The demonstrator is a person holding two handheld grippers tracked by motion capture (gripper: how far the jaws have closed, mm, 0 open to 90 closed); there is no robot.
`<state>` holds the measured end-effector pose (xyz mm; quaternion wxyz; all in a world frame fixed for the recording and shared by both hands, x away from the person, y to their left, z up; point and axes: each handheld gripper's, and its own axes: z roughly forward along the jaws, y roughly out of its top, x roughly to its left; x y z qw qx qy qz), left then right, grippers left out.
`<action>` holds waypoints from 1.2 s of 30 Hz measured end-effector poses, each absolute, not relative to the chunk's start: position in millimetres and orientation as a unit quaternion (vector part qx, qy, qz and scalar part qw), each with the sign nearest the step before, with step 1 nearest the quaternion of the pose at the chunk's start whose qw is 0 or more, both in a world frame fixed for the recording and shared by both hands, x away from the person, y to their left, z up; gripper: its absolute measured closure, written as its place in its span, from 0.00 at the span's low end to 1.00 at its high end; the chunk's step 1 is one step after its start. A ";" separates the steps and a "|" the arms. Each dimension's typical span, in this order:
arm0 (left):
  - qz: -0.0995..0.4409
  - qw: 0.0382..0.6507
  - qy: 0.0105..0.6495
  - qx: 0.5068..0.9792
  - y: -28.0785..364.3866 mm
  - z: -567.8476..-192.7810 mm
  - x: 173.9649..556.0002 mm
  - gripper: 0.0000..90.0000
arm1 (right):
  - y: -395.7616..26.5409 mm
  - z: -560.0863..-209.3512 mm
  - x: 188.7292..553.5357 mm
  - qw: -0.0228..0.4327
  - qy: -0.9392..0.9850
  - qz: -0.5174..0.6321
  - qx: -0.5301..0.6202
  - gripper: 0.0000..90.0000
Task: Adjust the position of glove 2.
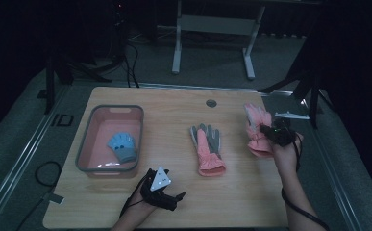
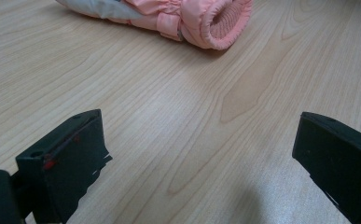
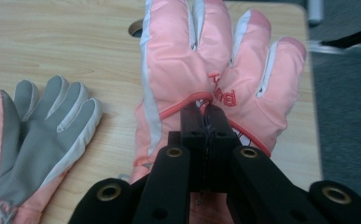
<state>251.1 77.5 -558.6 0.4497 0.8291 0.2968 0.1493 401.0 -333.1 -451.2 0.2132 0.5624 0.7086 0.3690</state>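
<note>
Desk (image 1: 251, 192): bare wood between both hands; basin (image 1: 84, 144) far left.
Held glove (image 3: 215, 70): right tongs (image 3: 205, 112) clamped on its back, near the desk's right edge.
Lying glove (image 1: 206, 149): mid-desk, palm up.
Left tongs (image 2: 201, 154): apart, glove cuff just ahead.

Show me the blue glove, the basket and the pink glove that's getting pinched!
blue glove (image 1: 122, 146), high view, its palm.
basket (image 1: 84, 138), high view, left rim.
pinched pink glove (image 3: 178, 60), right gripper view, back of its fingers.

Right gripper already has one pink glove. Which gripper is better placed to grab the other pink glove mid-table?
Left, probably. The left gripper is open and unloaded, near the cuff of the grey-palmed glove. The right gripper is shut on the pink glove.
</note>
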 end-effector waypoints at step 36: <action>0.145 0.451 0.300 0.828 78.2 -558.7 251.8 0.03 | -319.7 -517.2 363.3 0.190 0.751 0.330 0.540 0.87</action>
